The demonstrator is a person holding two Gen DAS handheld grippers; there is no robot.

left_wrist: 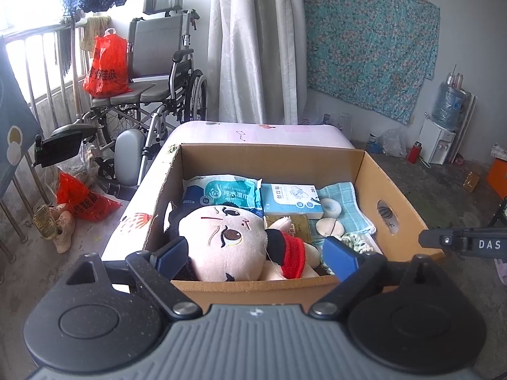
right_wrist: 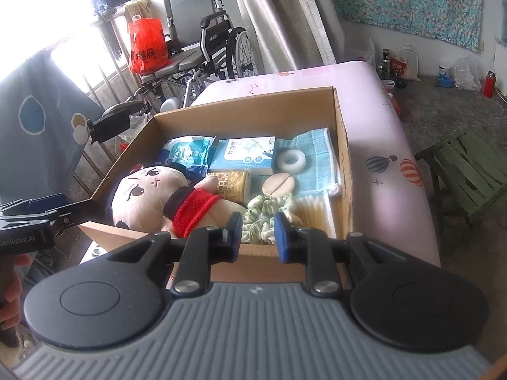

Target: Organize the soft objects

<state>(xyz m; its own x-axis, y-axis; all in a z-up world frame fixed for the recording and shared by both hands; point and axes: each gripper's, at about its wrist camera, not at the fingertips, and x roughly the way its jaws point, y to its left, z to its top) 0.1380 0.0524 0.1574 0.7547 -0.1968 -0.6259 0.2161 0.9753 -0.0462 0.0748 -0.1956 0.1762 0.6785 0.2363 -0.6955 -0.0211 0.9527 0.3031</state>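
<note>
Plush doll (left_wrist: 228,240) lies in cardboard box (left_wrist: 396,196) on desk (right_wrist: 389,171). Left hand-held gripper (left_wrist: 258,258) spread wide, empty. Right hand-held gripper (right_wrist: 258,237) slightly apart, empty, above green scrunchie (right_wrist: 266,212).

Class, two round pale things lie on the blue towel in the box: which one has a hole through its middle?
The white tape roll, farther back; the beige disc nearer is solid, with a line across it.

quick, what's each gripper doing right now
left gripper: open wide, holding nothing, plush doll beneath.
right gripper: open a little, holding nothing.
</note>
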